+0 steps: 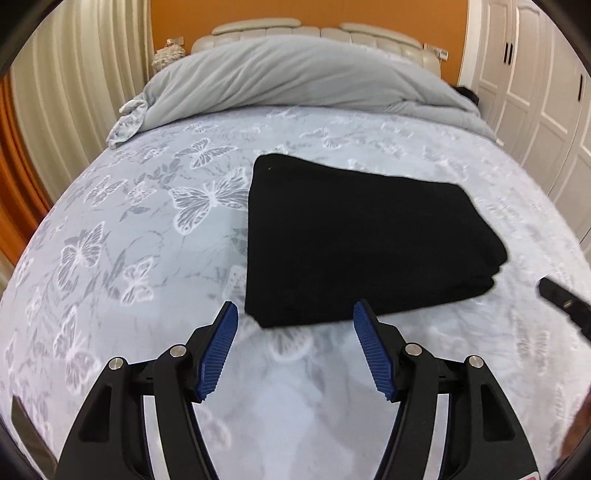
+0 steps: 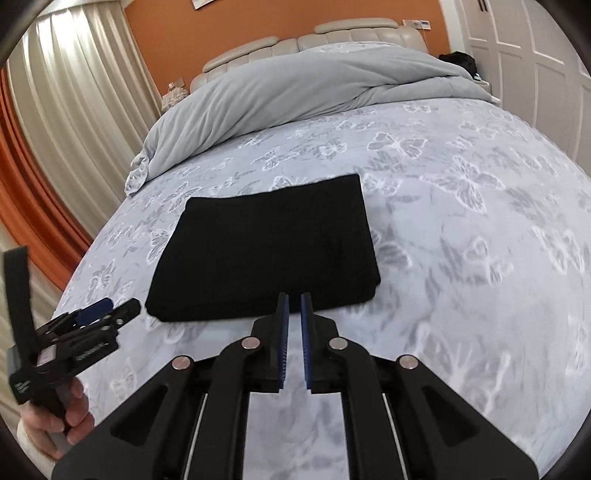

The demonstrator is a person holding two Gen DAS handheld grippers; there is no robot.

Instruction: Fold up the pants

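The black pants [image 1: 354, 240] lie folded into a thick flat rectangle on the butterfly-print bed sheet [image 1: 122, 258]. My left gripper [image 1: 295, 310] hovers just short of the bundle's near edge, its blue pads wide apart and nothing between them. In the right wrist view the folded pants [image 2: 266, 247] lie straight ahead. My right gripper [image 2: 294, 297] sits at their near edge, pads almost together with a narrow empty gap. The left gripper [image 2: 107, 310] shows at the left of that view, held by a hand [image 2: 74, 413]. A tip of the right gripper [image 1: 561, 299] enters the left wrist view.
A bunched grey duvet [image 1: 295, 77] lies across the head of the bed below a padded headboard [image 1: 314, 31]. Curtains [image 1: 74, 74] hang on the left and white wardrobe doors [image 1: 535, 92] stand on the right. Bare sheet [image 2: 461, 258] surrounds the pants.
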